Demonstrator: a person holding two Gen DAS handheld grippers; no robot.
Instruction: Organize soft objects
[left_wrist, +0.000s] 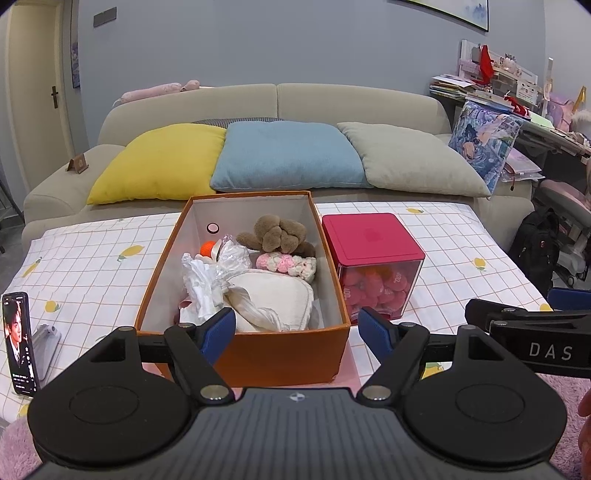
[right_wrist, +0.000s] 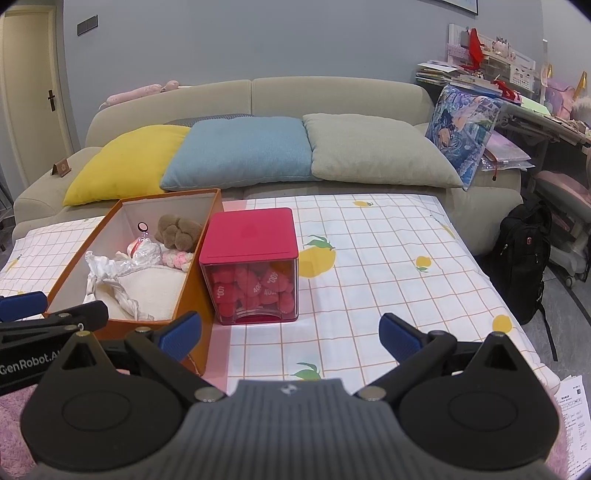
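An orange box (left_wrist: 280, 354) stands on the checked table and holds a brown plush (left_wrist: 275, 230), a pink-and-white crochet piece (left_wrist: 286, 264), a cream pad (left_wrist: 273, 299), crumpled white wrap (left_wrist: 201, 280) and an orange ball (left_wrist: 207, 246). My left gripper (left_wrist: 299, 330) is open and empty just before the box's near wall. My right gripper (right_wrist: 291, 332) is open and empty, low over the table, right of the box (right_wrist: 192, 295). The brown plush (right_wrist: 177, 230) also shows there.
A red-lidded clear cube (left_wrist: 373, 266) of pink soft balls stands right of the box, also in the right wrist view (right_wrist: 251, 266). A phone (left_wrist: 20, 343) on a stand is at the table's left. A sofa with yellow (left_wrist: 159, 162), blue (left_wrist: 288, 155) and grey (left_wrist: 406, 158) cushions lies behind.
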